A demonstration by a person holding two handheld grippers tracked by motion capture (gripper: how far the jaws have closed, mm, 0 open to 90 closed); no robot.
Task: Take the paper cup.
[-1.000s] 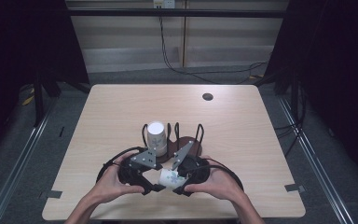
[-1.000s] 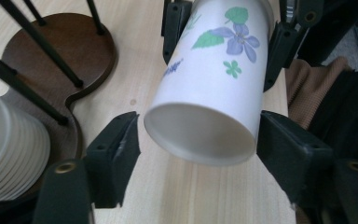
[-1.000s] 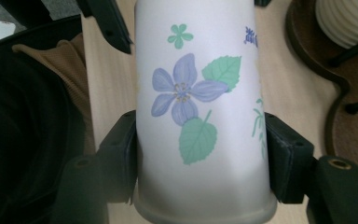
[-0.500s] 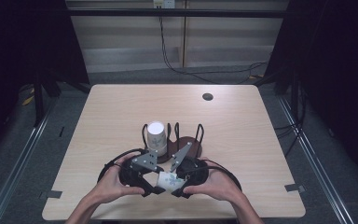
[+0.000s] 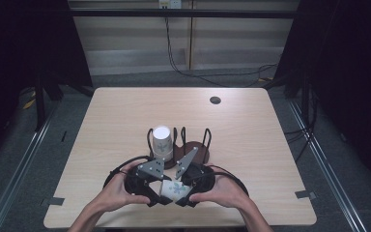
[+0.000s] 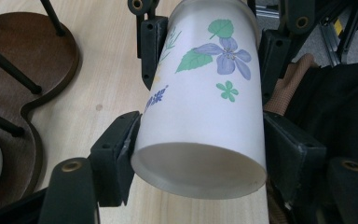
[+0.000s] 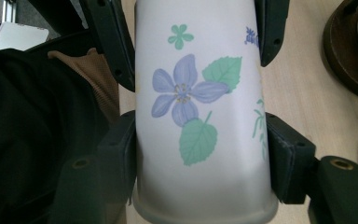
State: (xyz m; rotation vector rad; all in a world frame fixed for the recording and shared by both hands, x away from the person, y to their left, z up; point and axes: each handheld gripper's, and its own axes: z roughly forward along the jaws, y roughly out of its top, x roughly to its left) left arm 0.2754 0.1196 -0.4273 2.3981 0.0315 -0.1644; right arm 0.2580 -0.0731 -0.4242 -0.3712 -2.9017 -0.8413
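Note:
A white cup with purple flowers and green leaves [image 5: 174, 188] lies level above the table's front edge, held from both ends. My left gripper [image 6: 205, 140] grips it near the open rim, and its jaws have just been closing on the cup. My right gripper [image 7: 200, 154] is shut on the cup near its base. In the high view the left gripper [image 5: 165, 194] and the right gripper [image 5: 181, 191] meet nose to nose at the cup, a hand behind each.
Just beyond the grippers stands a brown wooden rack [image 5: 196, 152] with black wire pegs. A white ribbed cup [image 5: 162, 142] sits on its left side. A dark round hole [image 5: 215, 100] marks the far part of the table [image 5: 261, 145].

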